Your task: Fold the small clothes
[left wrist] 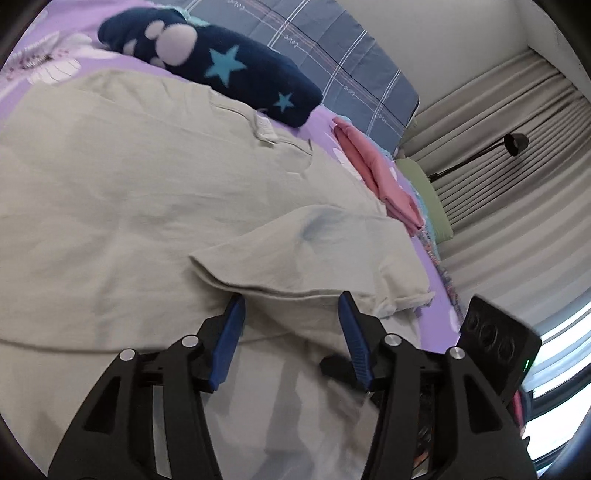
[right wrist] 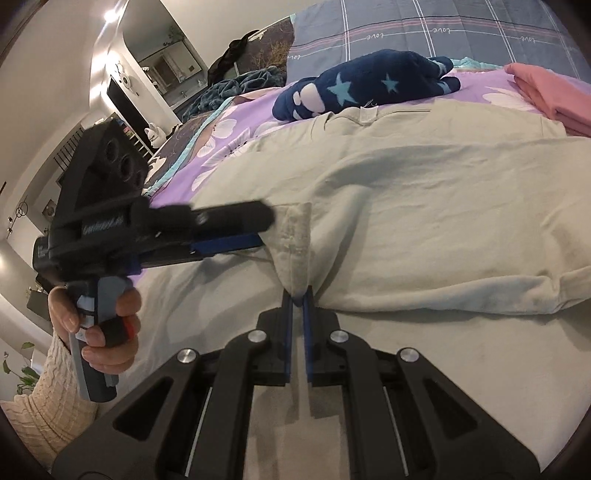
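A pale beige shirt (left wrist: 122, 192) lies spread on the purple floral bedsheet (left wrist: 62, 22), neck label toward the far side. One side of it is folded over onto the body (left wrist: 317, 254). My left gripper (left wrist: 291, 299) is open, its blue pads on either side of the folded edge. In the right wrist view the shirt (right wrist: 424, 206) fills the middle. My right gripper (right wrist: 298, 295) is shut on the shirt's sleeve hem (right wrist: 295, 243). The left gripper (right wrist: 236, 225) shows there from the side, reaching to the same fold.
A folded navy fleece with stars and a paw print (left wrist: 221, 62) lies beyond the shirt. A folded pink garment (left wrist: 376, 173) sits at the bed's edge. A grey plaid duvet (left wrist: 332, 55), curtains and a lamp (left wrist: 515, 144) lie beyond.
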`<state>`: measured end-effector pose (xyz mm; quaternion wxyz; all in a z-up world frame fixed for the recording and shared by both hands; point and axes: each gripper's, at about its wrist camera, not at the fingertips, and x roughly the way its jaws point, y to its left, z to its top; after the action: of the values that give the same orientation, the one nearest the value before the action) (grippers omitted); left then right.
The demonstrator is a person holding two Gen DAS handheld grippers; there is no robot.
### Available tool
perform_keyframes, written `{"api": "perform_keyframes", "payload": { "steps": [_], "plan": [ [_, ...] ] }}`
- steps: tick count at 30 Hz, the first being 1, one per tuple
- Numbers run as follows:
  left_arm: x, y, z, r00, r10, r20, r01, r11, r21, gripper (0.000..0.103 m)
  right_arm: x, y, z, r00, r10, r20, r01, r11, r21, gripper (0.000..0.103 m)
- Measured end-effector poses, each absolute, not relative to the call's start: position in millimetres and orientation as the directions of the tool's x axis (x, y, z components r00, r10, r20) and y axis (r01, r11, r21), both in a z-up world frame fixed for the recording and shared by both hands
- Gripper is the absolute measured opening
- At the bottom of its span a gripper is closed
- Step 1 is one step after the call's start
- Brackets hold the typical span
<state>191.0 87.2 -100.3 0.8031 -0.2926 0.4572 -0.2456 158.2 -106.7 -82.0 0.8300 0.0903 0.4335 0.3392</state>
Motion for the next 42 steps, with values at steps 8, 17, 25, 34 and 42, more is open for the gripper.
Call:
{"api": "perform_keyframes", "payload": {
  "steps": [8,17,25,34,42],
  "plan": [
    [214,58,-99,0.427,-0.655,-0.624,0.113,0.723,-0.681,0.007,155,-103,-85,0.384,0.642,-0.663,-0.505,0.747,0.432,0.005],
    [200,61,-66,0.517,-0.55,-0.656,0.183,0.82,-0.543,0.02,160,-118,-85,0.373,0.676,-0.636,-0.464,0.729,0.503,0.017],
    [197,104,-82,0.52,-0.55,-0.654,0.104,0.8,-0.59,0.053,162,-115,-88,0.361,0.67,-0.648,-0.455,0.733,0.505,0.021],
    [192,104,-99,0.466,-0.611,-0.641,0.042,0.738,-0.673,0.06,162,-114,-90,0.36,0.669,-0.65,-0.462,0.734,0.498,0.023],
    [191,105,-105,0.437,-0.679,-0.59,-0.01,0.653,-0.758,0.069,161,-113,-91,0.364,0.668,-0.649,-0.468,0.734,0.492,0.024]
  ]
}}
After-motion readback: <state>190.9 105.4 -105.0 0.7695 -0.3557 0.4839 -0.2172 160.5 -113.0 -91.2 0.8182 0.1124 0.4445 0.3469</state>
